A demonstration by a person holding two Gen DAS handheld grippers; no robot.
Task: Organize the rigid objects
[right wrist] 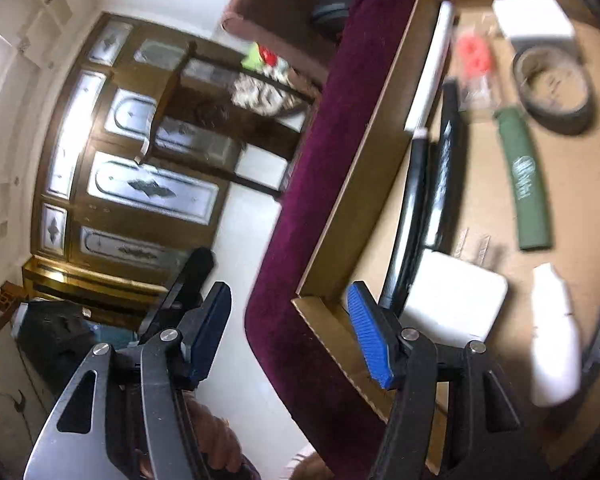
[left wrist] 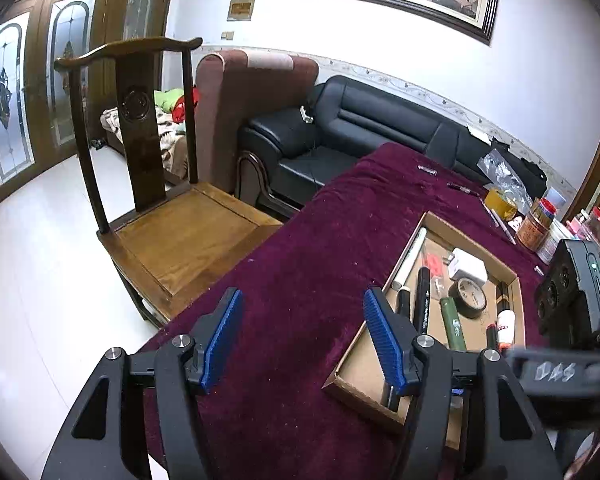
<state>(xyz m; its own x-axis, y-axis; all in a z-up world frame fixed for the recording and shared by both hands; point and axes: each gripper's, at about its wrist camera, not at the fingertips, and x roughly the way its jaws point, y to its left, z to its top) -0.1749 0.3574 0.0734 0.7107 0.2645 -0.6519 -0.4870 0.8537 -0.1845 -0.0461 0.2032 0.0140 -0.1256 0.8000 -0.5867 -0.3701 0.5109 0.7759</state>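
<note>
A shallow cardboard tray (left wrist: pixel 430 220) lies on a maroon tablecloth (left wrist: pixel 300 280). It holds a white tube (left wrist: pixel 410 258), black markers (left wrist: pixel 422 296), a green tube (left wrist: pixel 452 322), a black tape roll (left wrist: pixel 469 298) and a white box (left wrist: pixel 469 266). My left gripper (left wrist: pixel 302 338) is open and empty above the cloth, left of the tray. My right gripper (right wrist: pixel 290 332) is open and empty over the tray's near corner (right wrist: pixel 312 308). In the right wrist view, the tray holds the green tube (right wrist: pixel 526 184), the tape roll (right wrist: pixel 554 90), a white block (right wrist: pixel 456 300) and a white bottle (right wrist: pixel 554 336).
A wooden chair (left wrist: pixel 172 224) stands left of the table. A black sofa (left wrist: pixel 360 132) is behind it. Jars, a yellow tape roll (left wrist: pixel 500 204) and pens (left wrist: pixel 464 189) sit along the table's far right. The right gripper's body (left wrist: pixel 572 304) is at the right.
</note>
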